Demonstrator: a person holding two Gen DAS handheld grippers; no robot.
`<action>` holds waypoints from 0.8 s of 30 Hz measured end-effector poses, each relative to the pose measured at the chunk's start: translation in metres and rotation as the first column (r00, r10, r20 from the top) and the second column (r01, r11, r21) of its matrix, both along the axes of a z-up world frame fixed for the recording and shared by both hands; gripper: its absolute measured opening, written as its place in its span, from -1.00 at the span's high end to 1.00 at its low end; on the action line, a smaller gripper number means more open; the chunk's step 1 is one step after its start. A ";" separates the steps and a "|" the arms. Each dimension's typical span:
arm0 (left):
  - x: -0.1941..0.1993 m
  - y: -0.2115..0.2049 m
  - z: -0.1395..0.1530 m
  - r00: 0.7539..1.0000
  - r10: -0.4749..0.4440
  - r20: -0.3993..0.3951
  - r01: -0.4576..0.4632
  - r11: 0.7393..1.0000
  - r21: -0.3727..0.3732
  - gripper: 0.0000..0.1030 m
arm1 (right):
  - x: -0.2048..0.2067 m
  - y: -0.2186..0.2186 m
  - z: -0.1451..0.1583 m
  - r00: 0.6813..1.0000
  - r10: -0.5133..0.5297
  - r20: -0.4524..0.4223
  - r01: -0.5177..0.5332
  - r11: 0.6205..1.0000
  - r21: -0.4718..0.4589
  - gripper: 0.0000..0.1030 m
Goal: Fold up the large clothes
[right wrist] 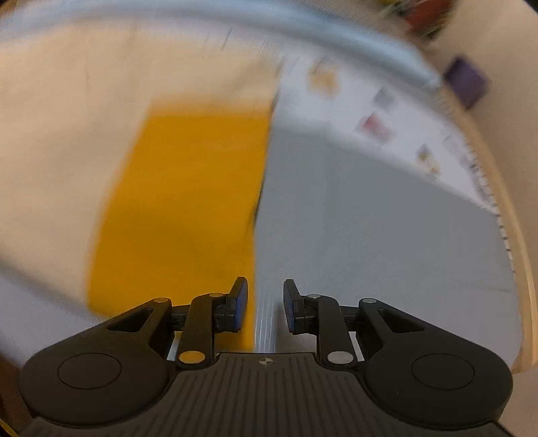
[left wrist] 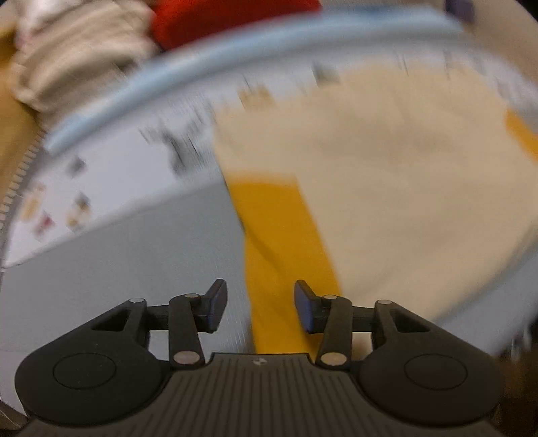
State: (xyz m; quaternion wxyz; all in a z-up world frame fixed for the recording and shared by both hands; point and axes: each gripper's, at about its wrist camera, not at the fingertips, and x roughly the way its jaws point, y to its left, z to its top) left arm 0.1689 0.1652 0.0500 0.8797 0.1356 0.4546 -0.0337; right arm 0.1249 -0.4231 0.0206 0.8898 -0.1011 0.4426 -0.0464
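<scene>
A cream garment (left wrist: 386, 174) with yellow sleeves lies flat on a grey mat (left wrist: 117, 262). In the left wrist view a yellow sleeve (left wrist: 282, 252) runs down toward my left gripper (left wrist: 260, 306), which is open and empty just above it. In the right wrist view the cream body (right wrist: 67, 134) lies to the left and the other yellow sleeve (right wrist: 181, 208) runs down to my right gripper (right wrist: 265, 304). That gripper is open and empty over the sleeve's right edge. Both views are motion-blurred.
The grey mat (right wrist: 370, 235) lies on a white printed sheet (left wrist: 101, 174) with a light blue border (left wrist: 201, 70). A pile of beige (left wrist: 67, 57) and red (left wrist: 218, 20) clothes sits at the far left. A purple object (right wrist: 465, 82) lies at the far right.
</scene>
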 end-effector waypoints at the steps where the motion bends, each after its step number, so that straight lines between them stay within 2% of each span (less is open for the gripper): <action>1: -0.005 -0.002 0.014 0.999 0.028 0.042 -0.027 0.999 -0.022 -0.13 | -0.005 0.002 0.018 0.997 -0.027 0.068 0.025 0.999 0.022 0.44; 3: -0.021 -0.011 0.040 0.991 0.078 0.106 -0.070 0.994 -0.083 -0.34 | -0.018 0.009 0.050 0.983 -0.061 0.171 0.050 0.996 0.070 0.32; 7: -0.058 -0.038 0.061 0.979 0.152 0.134 -0.129 0.978 -0.164 -0.57 | -0.052 0.033 0.091 0.947 -0.065 0.313 0.005 0.982 0.189 -0.03; 10: -0.079 -0.063 0.049 0.972 0.190 0.135 -0.158 0.964 -0.212 -0.57 | -0.084 0.061 0.092 0.930 -0.056 0.364 -0.032 0.972 0.231 -0.12; 11: -0.090 -0.072 0.044 0.971 0.190 0.143 -0.158 0.965 -0.211 -0.56 | -0.094 0.071 0.083 0.926 -0.057 0.374 -0.037 0.970 0.240 -0.13; 13: -0.101 -0.083 0.026 0.976 0.177 0.128 -0.151 0.970 -0.190 -0.55 | -0.104 0.081 0.060 0.931 -0.064 0.359 -0.027 0.969 0.244 -0.13; 14: -0.098 -0.086 0.010 0.978 0.179 0.108 -0.157 0.970 -0.185 -0.49 | -0.105 0.090 0.047 0.957 -0.065 0.281 0.003 0.976 0.217 -0.07; 15: -0.097 -0.086 0.005 0.977 0.194 0.087 -0.175 0.966 -0.192 -0.43 | -0.102 0.097 0.041 0.969 -0.069 0.239 0.022 0.981 0.192 -0.05; 18: -0.092 -0.086 0.000 0.977 0.196 0.079 -0.175 0.960 -0.219 -0.42 | -0.102 0.107 0.041 0.955 -0.037 0.295 -0.017 0.983 0.180 -0.09; 20: -0.092 -0.086 -0.003 0.978 0.188 0.086 -0.169 0.968 -0.188 -0.42 | -0.096 0.111 0.035 0.960 -0.012 0.281 -0.031 0.988 0.151 -0.09; 24: -0.088 -0.082 -0.014 0.978 0.199 0.056 -0.183 0.961 -0.205 -0.35 | -0.087 0.110 0.026 0.973 -0.032 0.227 -0.009 0.984 0.178 -0.09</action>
